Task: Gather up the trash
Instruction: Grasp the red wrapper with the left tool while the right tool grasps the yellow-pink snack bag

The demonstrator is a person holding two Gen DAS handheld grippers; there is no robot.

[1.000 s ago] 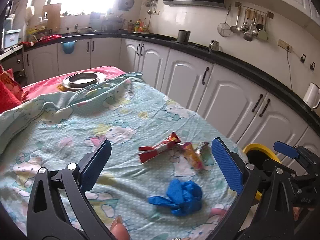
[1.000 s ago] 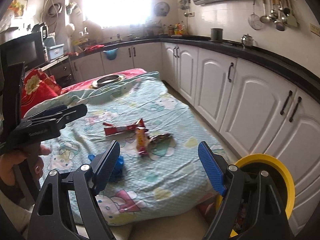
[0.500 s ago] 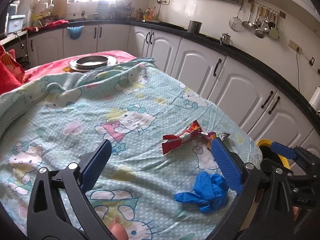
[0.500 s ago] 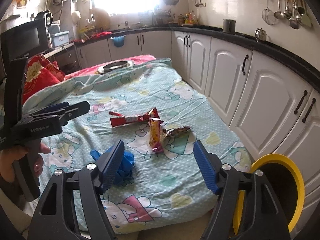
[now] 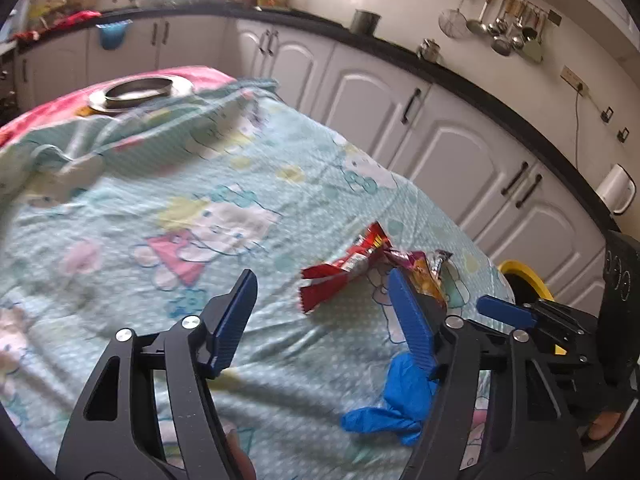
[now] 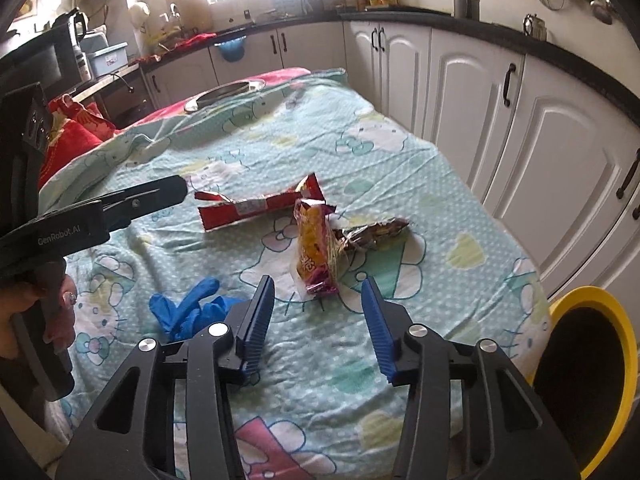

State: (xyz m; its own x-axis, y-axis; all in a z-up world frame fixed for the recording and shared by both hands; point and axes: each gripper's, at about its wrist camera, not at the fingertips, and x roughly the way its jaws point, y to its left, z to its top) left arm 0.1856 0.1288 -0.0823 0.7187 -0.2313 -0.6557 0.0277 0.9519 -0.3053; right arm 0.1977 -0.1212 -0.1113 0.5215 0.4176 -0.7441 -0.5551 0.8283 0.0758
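Here both grippers' fingers (image 6: pixel 256 316) gape wide; orange wrapper (image 6: pixel 314 252) lies mid-table, yellow bin (image 6: pixel 592 384) off the edge.

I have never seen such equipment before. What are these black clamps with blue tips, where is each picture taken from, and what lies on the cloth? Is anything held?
There is no robot. A person holds a hand tool in each hand, each with two blue-padded fingers and a wide-angle camera looking along them. One picture comes from the left gripper, the other from the right gripper; each tool also shows at the edge of the other's picture.

On the Hello Kitty cloth lie a red wrapper, a yellow snack bag, a crumpled silver wrapper and a blue glove. A yellow-rimmed bin stands beside the table. Both grippers are open and hold nothing.
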